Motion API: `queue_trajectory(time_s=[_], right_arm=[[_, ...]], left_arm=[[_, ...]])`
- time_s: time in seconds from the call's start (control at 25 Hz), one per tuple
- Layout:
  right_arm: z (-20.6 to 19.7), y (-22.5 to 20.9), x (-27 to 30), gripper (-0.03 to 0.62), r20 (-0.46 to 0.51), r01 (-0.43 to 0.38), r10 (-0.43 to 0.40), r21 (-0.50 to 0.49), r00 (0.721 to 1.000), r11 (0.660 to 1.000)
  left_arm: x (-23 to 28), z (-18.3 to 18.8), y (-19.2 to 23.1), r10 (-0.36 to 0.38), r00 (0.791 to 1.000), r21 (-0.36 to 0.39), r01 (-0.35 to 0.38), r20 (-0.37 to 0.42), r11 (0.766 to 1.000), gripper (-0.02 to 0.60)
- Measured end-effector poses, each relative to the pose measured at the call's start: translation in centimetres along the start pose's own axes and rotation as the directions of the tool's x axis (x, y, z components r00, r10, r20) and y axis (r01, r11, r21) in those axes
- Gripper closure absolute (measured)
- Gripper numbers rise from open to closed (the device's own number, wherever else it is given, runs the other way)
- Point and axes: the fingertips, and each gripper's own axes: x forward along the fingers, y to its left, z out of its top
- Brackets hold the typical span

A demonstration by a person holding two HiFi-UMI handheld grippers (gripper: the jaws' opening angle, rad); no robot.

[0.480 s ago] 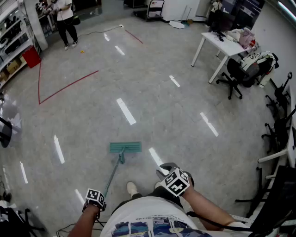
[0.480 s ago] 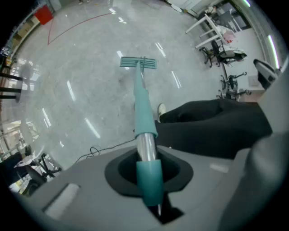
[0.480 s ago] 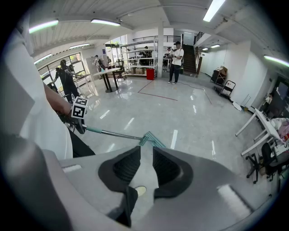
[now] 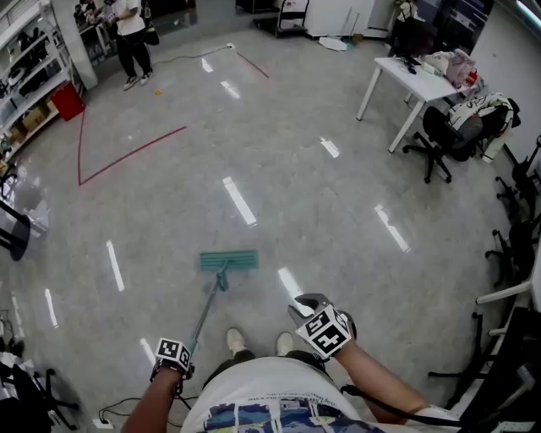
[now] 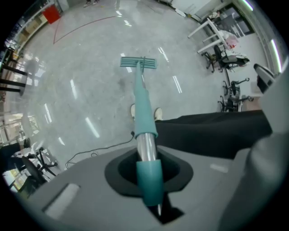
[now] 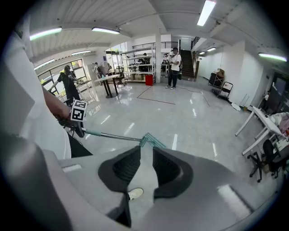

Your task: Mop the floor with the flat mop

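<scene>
Bright, even indoor light from ceiling tube lamps [image 6: 205, 12]. Glossy floor [image 4: 321, 228] throws back white glare streaks [image 4: 239, 201]. Shadows soft and faint. Both gripper views heavily fisheye, black vignette at corners, straight lines bowed. Closest foreground blurred there; mop handle [image 5: 145, 108] soft near lens. Head view sharp, edges curved.
</scene>
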Motion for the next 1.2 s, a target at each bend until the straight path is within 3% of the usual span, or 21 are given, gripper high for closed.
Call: queue_trajectory(time_s=[0.32, 0.64, 0.92, 1.2], right_arm=[[-3.4, -2.5, -1.9, 0.502, 0.025, -0.016, 0.015, 0.033, 1.0, 0.999], [-5.9, -5.4, -0.8, 0.502, -0.004, -0.052, 0.052, 0.045, 0.999, 0.998], [-1.6, -11.0, 2.7, 0.502, -0.011, -0.027, 0.028, 0.086, 1.0, 0.996], [7.3, -18.8, 6.8, 0.496, -0.019, 0.031, -0.029, 0.098, 0.999, 0.995]], left_arm=[[-0.8, 1.6, -3.3, 0.016, 0.999, -0.042, -0.015, 0.04, 0.999, 0.52], [-2.7, 6.3, -5.5, 0.007, 0.995, -0.094, 0.003, 0.104, 0.996, 0.52], [-4.4, 14.2, -3.5, 0.013, 0.997, -0.08, -0.007, 0.076, 0.997, 0.52], [-7.8, 24.2, -1.1, 0.023, 1.0, -0.015, -0.023, 0.017, 1.0, 0.52]])
